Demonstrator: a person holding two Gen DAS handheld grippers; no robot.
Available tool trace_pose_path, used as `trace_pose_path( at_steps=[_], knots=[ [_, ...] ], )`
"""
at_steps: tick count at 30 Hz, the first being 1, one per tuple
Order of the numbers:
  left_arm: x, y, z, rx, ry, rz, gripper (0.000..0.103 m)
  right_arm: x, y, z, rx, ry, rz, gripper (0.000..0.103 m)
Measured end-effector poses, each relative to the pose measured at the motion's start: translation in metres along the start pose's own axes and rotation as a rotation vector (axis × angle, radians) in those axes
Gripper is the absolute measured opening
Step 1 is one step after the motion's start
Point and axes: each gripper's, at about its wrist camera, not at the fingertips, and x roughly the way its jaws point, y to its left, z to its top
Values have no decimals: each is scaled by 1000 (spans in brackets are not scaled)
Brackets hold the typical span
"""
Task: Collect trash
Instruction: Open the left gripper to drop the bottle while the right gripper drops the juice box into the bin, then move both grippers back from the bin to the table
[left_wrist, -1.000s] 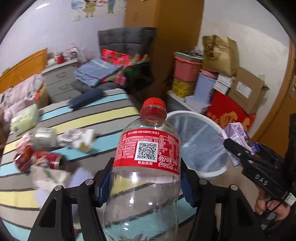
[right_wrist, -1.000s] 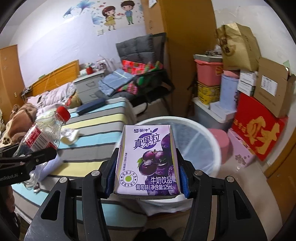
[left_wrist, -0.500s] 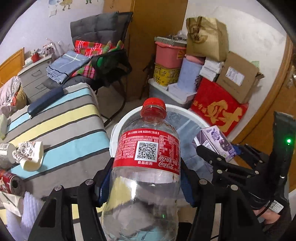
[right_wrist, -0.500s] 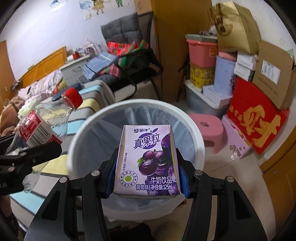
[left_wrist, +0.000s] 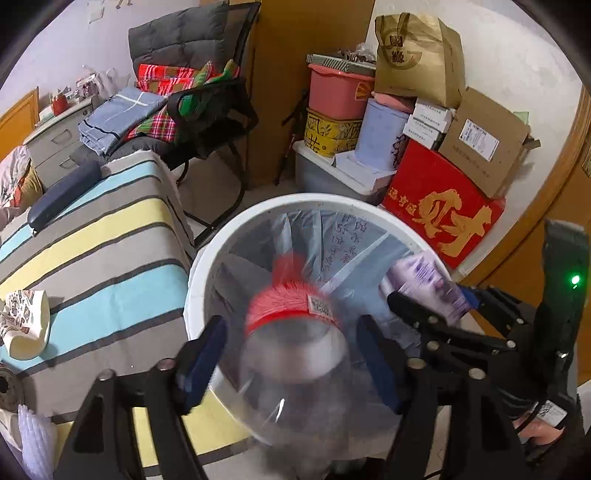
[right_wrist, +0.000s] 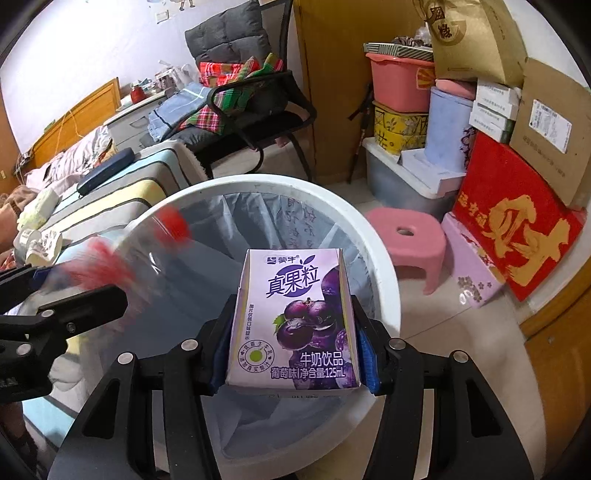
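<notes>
1. The left gripper (left_wrist: 288, 354) is held over the white bin (left_wrist: 207, 258); its jaws are opening, and the plastic bottle (left_wrist: 291, 332) is seen between them, blurred, with gaps at both blue pads.
2. The bottle's red cap (left_wrist: 290, 267) is pointed into the lined bin; whether the bottle is still touched by a pad cannot be told for sure through the blur.
3. The right gripper (right_wrist: 291, 354) is held over the same bin (right_wrist: 384, 266), near its rim, with its jaws opening.
4. The purple drink carton (right_wrist: 295, 321) is seen upright between the right pads, which appear to be just at its sides.
5. A striped bed (left_wrist: 92, 240) is seen left of the bin, with a crumpled cup (left_wrist: 26, 325) lying on it.
</notes>
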Motion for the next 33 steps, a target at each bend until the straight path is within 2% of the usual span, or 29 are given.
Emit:
trace_pose_path(
  at_steps=[3,17,24,33],
  knots=[
    [-8,2,3,-14,-23,3,80,-4,1,-1,-2,-17,-15,66],
    [-66,24,-12,-48,-102,47,80,-35,13,0,35,-124,-21,66],
    [-99,36,-30,-54,-144,85,80,-50,28,-4,31,-160,-23,66],
    [-148,71,-65,-112,-208,140,80,-70,59,-15,3,-206,22,66]
  ],
)
